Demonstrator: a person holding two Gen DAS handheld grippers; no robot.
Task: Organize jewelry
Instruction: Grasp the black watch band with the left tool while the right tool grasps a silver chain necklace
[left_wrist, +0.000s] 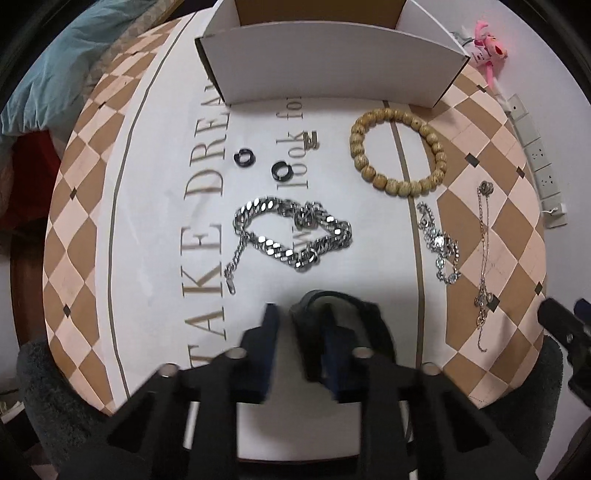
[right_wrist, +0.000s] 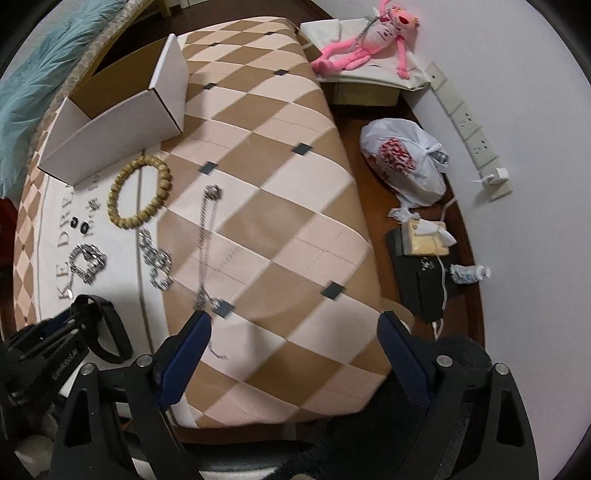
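Jewelry on the mat: one bead bracelet at 1 o'clock, two black rings, three chains (silvery). My left gripper clasps a black band; my right gripper is spread wide.

Soft, even indoor light; silver chain glints with small glare. Fisheye bends the bench edges, corners vignette black, near fingers blur softly.
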